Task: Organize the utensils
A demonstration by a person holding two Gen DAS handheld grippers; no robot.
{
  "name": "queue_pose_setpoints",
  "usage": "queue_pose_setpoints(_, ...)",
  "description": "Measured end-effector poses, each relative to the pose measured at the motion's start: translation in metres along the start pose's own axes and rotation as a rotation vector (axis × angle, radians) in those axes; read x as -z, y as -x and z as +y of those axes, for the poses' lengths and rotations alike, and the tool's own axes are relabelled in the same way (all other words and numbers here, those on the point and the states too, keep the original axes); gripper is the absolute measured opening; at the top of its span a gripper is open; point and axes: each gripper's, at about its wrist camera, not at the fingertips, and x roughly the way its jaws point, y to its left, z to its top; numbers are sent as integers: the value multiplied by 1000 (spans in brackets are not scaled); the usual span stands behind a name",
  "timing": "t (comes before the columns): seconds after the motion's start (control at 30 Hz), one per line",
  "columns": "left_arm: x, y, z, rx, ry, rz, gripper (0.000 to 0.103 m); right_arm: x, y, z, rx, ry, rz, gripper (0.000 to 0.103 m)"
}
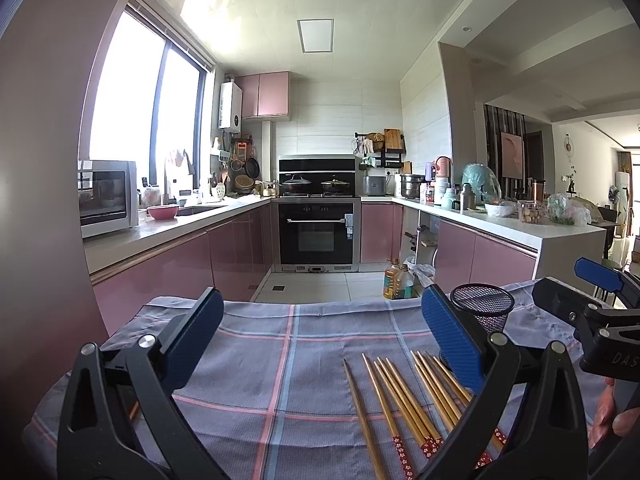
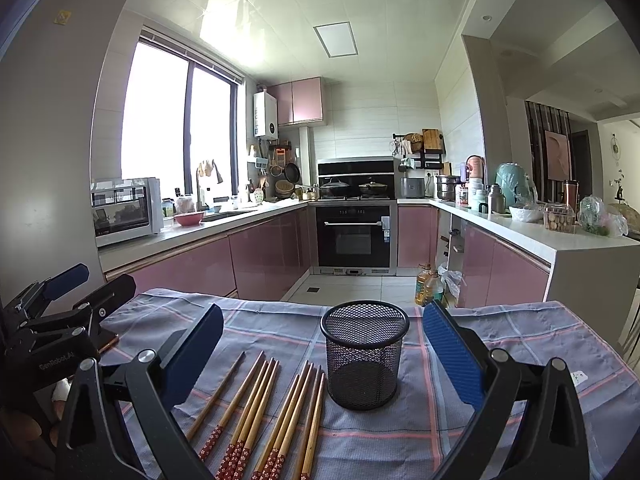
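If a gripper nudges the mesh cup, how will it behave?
The mesh cup looks empty and thin-walled, so probably light and apt to slide on the cloth. Standing upright and tallish, it may tip if pushed near the rim.

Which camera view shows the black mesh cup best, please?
The right wrist view: the black mesh cup stands whole and upright on the checked cloth, chopsticks lying left of it. In the left wrist view, a claw finger covers most of it.
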Motion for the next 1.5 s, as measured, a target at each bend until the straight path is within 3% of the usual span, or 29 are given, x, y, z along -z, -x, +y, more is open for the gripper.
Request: queue_pose_setpoints(1.5, 4, -3, -1, 3, 3, 11, 98, 2, -6, -4, -7, -5, 11, 97)
